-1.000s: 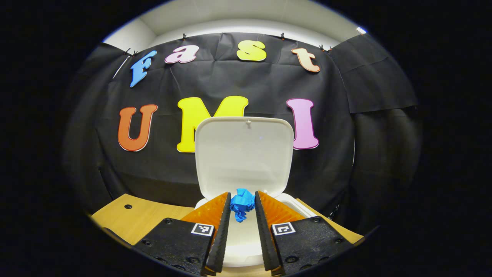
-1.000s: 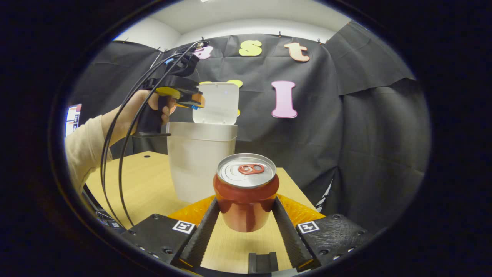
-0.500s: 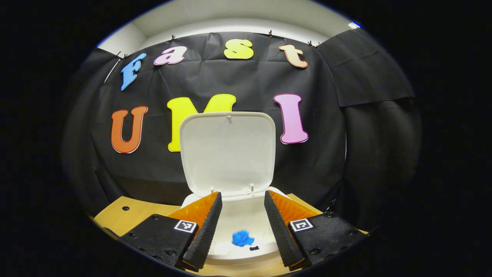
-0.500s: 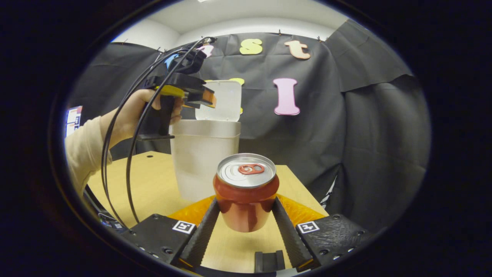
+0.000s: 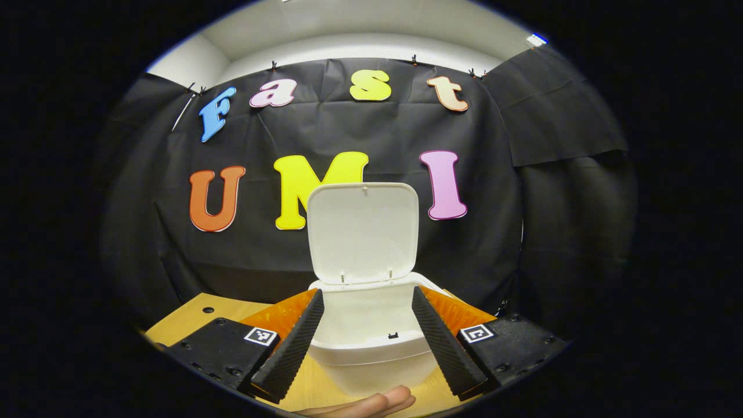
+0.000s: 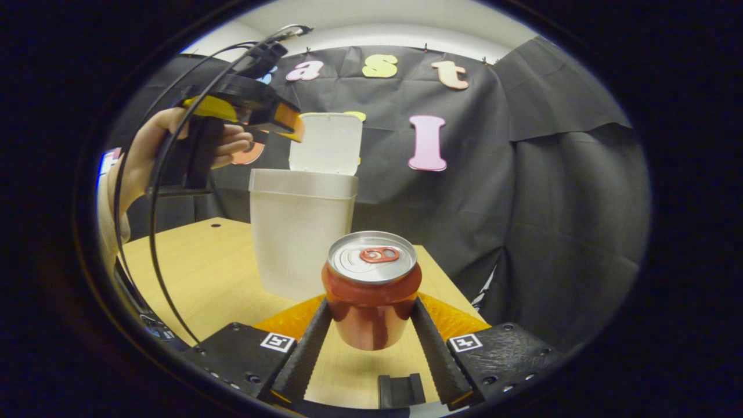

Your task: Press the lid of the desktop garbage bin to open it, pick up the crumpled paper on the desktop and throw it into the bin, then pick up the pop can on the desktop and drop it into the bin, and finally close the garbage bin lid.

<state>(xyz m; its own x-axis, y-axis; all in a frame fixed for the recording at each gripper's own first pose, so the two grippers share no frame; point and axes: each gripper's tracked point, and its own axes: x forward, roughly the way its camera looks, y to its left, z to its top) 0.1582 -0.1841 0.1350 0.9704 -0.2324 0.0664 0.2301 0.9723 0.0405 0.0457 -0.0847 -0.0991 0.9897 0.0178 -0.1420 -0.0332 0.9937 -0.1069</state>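
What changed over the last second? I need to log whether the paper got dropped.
The left gripper opened, let the blue crumpled paper fall into the bin, then pulled back from it. The right gripper stayed shut on the pop can; the lid stayed up.

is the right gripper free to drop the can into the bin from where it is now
Probably yes. The right gripper has its jaws on the pop can, the bin stands just ahead with its lid upright, and the left gripper sits up and to the side of the opening.
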